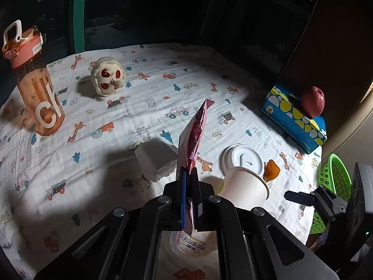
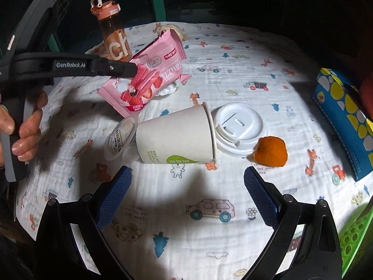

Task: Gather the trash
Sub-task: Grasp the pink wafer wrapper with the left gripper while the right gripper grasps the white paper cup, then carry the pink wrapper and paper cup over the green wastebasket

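Only your right wrist view shows the pink wrapper (image 2: 149,70) face-on; your left gripper (image 1: 189,175) is clamped on it, right gripper (image 2: 186,182) hangs wide open, empty.

"GenRobot.AI" on the left gripper (image 2: 130,70); "ch" on the bottle (image 2: 113,35).

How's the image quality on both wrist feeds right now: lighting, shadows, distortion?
Left wrist view: one hard light pools mid-table, corners fall black, the left hand-held gripper throws a heavy shadow on the cloth; the pink wrapper glints. Right wrist view: same bright pool, paper cup sharp, dark vignette, fisheye bends the table edge; right hand-held gripper shadows the foreground.
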Demonstrator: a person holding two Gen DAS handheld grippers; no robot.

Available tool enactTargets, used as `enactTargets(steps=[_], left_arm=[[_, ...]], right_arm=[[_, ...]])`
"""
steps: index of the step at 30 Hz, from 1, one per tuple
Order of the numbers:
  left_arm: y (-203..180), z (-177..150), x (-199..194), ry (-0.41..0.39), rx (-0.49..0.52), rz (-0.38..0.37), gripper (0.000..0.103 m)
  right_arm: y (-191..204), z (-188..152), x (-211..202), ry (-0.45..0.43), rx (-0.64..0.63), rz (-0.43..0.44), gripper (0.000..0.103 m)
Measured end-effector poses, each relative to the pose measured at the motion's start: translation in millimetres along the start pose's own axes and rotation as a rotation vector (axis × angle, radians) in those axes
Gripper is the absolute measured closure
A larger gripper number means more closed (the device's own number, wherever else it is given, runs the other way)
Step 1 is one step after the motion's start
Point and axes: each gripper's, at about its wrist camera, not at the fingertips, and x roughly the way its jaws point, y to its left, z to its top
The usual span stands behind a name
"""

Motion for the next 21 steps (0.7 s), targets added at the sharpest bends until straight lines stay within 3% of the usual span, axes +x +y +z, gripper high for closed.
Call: enactTargets(steps=[12,15,21], left_arm=[[5,4,-11,-0.016,-0.012,-0.003,0.099],[6,3,-11,-0.014,-0.012,-0.002,0.099],[2,1,-16,-0.021,-0.007,-0.005,0.099]], right_arm=[[25,9,39,0.013,-0.113,-0.093,0.008],[27,8,44,0.01,-0.118,-0.098,0.02],[15,4,27,-0.009,-0.07,-0.079,0.02]])
